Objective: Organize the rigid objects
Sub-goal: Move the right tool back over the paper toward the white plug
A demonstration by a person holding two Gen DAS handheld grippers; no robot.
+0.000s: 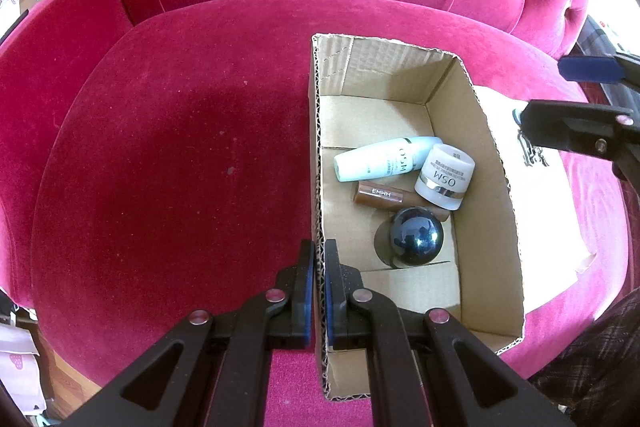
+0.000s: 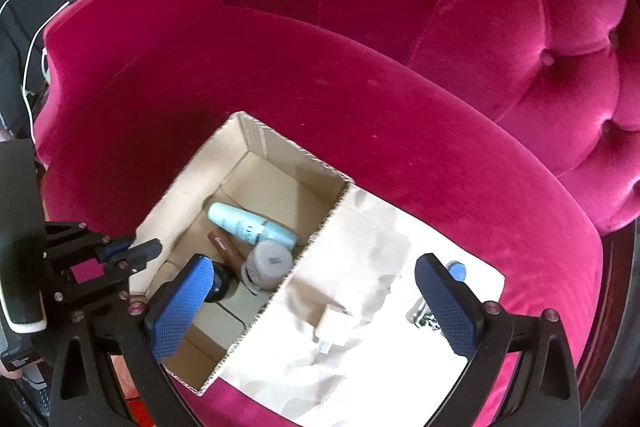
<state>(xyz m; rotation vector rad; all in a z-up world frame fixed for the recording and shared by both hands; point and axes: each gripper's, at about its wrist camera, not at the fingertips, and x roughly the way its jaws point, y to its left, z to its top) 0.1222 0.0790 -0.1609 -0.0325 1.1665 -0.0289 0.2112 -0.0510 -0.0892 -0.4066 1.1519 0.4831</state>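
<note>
Four rigid things inside cardboard box (image 1: 496,163) on pink armchair seat (image 1: 180,167): pale bottle (image 1: 380,159), white jar (image 1: 444,179), brown tube (image 1: 380,195), dark ball (image 1: 416,235). Left tongs (image 1: 319,295) clenched on box's left wall. Right tongs (image 2: 316,301) released, spread wide above flap by box's right edge, gripping nothing.

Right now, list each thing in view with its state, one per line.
Cardboard box: open-topped, wall pinched.
Left gripper: jaws shut on box wall.
Right gripper: jaws wide open, empty.
Pale blue bottle: lying down in box.
White jar: tilted.
Brown tube: lying flat.
Dark ball: resting in box.
</note>
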